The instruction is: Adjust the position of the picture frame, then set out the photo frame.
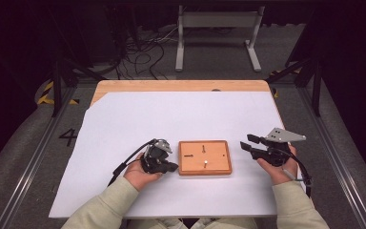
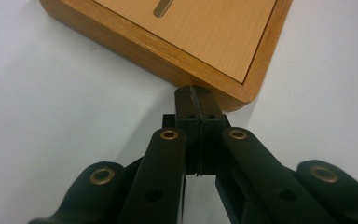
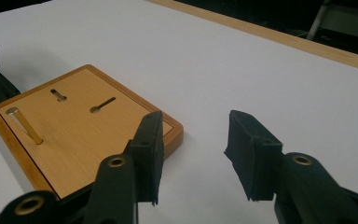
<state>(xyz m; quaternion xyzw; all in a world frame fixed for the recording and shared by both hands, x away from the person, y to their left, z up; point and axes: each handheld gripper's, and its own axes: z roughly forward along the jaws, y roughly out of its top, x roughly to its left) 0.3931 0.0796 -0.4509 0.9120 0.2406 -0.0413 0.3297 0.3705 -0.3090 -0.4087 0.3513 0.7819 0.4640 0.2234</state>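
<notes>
A flat wooden board [image 1: 217,164] lies on the white table cover, in front of the person. It has two keyhole slots [image 3: 102,103] and one brass peg [image 3: 23,123] standing up from it. My left gripper [image 1: 173,166] is shut with nothing in it. In the left gripper view its tips [image 2: 196,95] rest against a rounded corner of the board [image 2: 191,42]. My right gripper [image 1: 246,141] is just right of the board and points toward it. Its jaws [image 3: 198,140] stand open with nothing between them, close beside the board's [image 3: 74,135] near corner.
The white sheet [image 1: 171,114] covers most of a wooden tabletop [image 1: 181,86], with bare room behind and beside the board. Beyond the far edge are cables [image 1: 143,52] on the floor and a grey metal stand [image 1: 217,36]. Black frame legs stand at both sides.
</notes>
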